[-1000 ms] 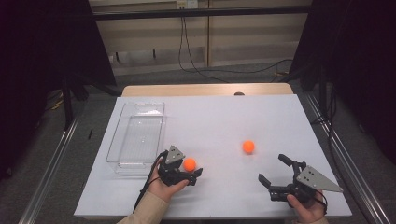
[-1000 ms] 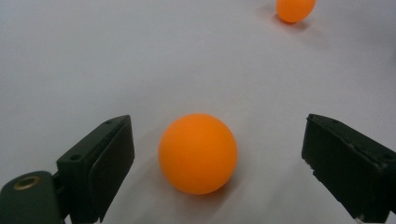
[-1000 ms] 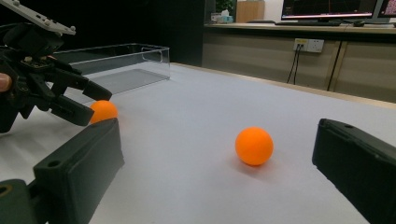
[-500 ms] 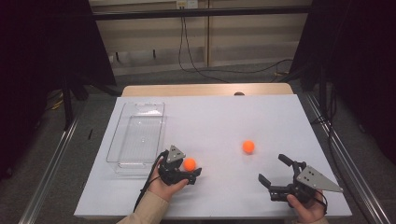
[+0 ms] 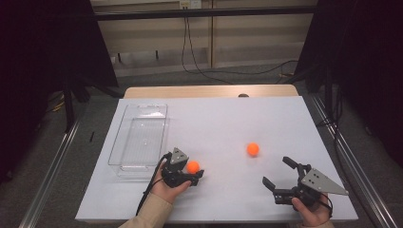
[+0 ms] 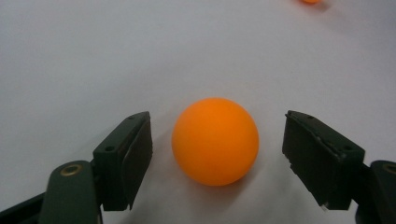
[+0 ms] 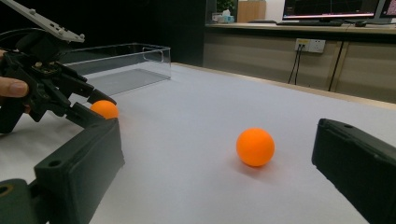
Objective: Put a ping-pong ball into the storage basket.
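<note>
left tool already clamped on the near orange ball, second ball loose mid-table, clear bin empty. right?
Not clamped. In the left gripper view the left tool has been closing around the near orange ball, but both pads are still apart from it. Second ball loose and clear bin empty, as you said.

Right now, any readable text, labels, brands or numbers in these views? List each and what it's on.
None readable.
Monitor behind the table: coloured lines on a dark screen, too small and blurred to read.
Wall socket plate: no legible marking.
Orange balls, clear tray, both grippers: no print visible.
</note>
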Action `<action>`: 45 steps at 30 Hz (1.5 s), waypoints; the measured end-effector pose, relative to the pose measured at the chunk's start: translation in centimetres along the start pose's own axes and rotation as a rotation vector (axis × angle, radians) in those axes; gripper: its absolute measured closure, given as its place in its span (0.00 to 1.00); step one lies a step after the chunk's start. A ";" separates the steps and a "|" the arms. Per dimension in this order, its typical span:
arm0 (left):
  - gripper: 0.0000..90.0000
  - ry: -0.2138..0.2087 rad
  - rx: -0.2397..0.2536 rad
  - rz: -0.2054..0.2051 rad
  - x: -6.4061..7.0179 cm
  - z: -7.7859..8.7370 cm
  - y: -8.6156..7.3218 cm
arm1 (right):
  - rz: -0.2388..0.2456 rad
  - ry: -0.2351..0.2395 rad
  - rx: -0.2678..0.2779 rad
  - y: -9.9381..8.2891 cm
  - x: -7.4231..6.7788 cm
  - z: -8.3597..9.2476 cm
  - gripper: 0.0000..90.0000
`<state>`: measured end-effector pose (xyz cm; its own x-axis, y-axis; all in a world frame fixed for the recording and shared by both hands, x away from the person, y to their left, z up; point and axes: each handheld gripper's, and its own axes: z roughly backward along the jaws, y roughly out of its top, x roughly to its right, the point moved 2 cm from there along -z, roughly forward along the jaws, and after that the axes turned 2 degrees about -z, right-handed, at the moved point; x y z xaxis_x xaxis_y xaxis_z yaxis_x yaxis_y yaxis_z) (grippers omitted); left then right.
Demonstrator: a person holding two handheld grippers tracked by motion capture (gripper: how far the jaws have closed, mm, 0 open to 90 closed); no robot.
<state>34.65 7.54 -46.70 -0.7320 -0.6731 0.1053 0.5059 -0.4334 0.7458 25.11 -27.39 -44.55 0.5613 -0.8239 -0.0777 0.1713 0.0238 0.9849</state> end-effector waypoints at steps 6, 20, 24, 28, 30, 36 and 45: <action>0.33 -0.001 -0.002 -0.008 0.0 -0.1 0.0 | 0.002 -0.001 0.002 0.0 0.0 0.0 0.02; 0.40 0.000 -0.006 -0.013 0.0 -0.2 0.0 | 0.003 0.000 0.003 0.0 0.0 0.0 0.02; 0.42 0.004 -0.003 -0.015 0.0 -0.2 0.0 | 0.003 0.000 0.001 0.0 0.0 0.0 0.02; 0.44 0.001 -0.006 -0.017 0.0 -0.2 -0.1 | 0.003 0.000 0.002 0.0 0.0 0.0 0.02; 0.45 0.001 -0.006 -0.017 0.0 -0.2 -0.1 | 0.003 -0.001 0.003 0.0 0.0 0.0 0.02; 0.48 0.000 -0.007 -0.015 0.1 -0.2 -0.1 | 0.004 0.000 0.002 0.0 0.0 0.0 0.02; 0.51 0.002 -0.013 -0.015 0.1 -0.2 -0.1 | 0.004 0.001 0.002 0.0 0.0 0.0 0.02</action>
<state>34.63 7.40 -46.93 -0.7386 -0.6677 0.0930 0.5006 -0.4509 0.7390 25.10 -27.39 -44.51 0.5624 -0.8235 -0.0741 0.1676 0.0258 0.9855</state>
